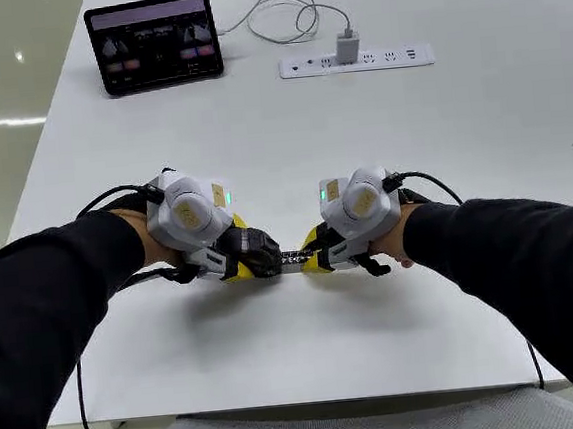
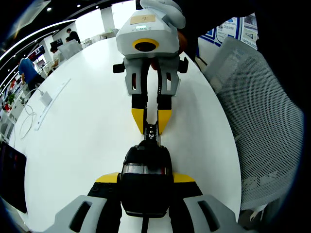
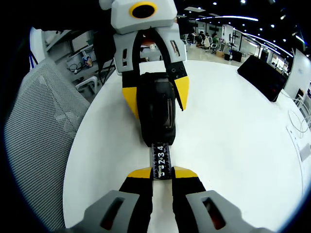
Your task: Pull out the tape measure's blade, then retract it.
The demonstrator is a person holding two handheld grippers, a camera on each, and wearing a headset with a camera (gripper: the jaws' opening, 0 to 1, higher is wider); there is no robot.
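Observation:
A black tape measure [image 1: 251, 253] lies low over the white table [image 1: 259, 127], and my left gripper [image 1: 242, 259] is shut on its case [image 2: 146, 177]. A short length of blade [image 1: 292, 259] with printed numbers sticks out toward the right. My right gripper [image 1: 313, 257] is shut on the end of that blade [image 3: 161, 161]. In the left gripper view the right gripper's yellow fingertips [image 2: 138, 119] pinch the blade tip [image 2: 151, 132]. In the right gripper view the case [image 3: 155, 109] sits between the left gripper's yellow fingertips [image 3: 182, 92]. The two grippers face each other, a few centimetres apart.
A dark tablet [image 1: 155, 41] stands at the back left of the table. A white power strip [image 1: 356, 61] with a plugged charger and a coiled cable [image 1: 284, 14] lies at the back. A grey mesh chair back [image 1: 355, 427] is below the table's near edge.

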